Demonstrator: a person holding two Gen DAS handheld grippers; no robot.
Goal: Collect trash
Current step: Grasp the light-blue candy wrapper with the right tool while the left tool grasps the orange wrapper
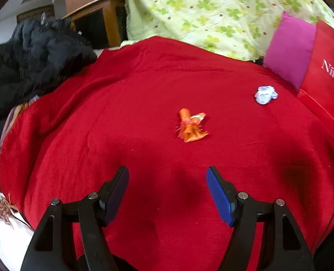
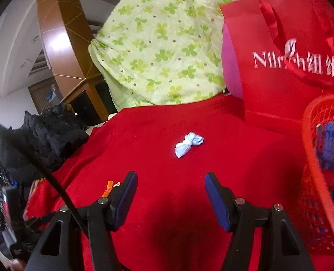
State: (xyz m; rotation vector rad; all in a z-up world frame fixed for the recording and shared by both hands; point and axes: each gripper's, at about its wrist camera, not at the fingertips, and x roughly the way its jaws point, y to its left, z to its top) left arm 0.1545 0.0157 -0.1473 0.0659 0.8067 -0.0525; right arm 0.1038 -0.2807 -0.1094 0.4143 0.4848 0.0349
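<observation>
An orange crumpled wrapper (image 1: pixel 190 127) lies on the red blanket (image 1: pixel 144 103), ahead of my left gripper (image 1: pixel 167 171), which is open and empty. A pale blue-white crumpled wrapper (image 1: pixel 265 94) lies further right. In the right wrist view that pale wrapper (image 2: pixel 188 144) lies ahead of my right gripper (image 2: pixel 170 177), which is open and empty. The orange wrapper (image 2: pixel 109 188) peeks out beside its left finger. A red mesh basket (image 2: pixel 311 158) stands at the right with a blue wrapper (image 2: pixel 330 144) inside.
A red paper bag (image 2: pixel 291 63) with white lettering and a pink side (image 1: pixel 289 49) stands at the back right. A green clover quilt (image 1: pixel 212 11) is heaped behind. Black clothing (image 1: pixel 31 54) lies at the left. A wooden cabinet (image 1: pixel 94 15) stands behind.
</observation>
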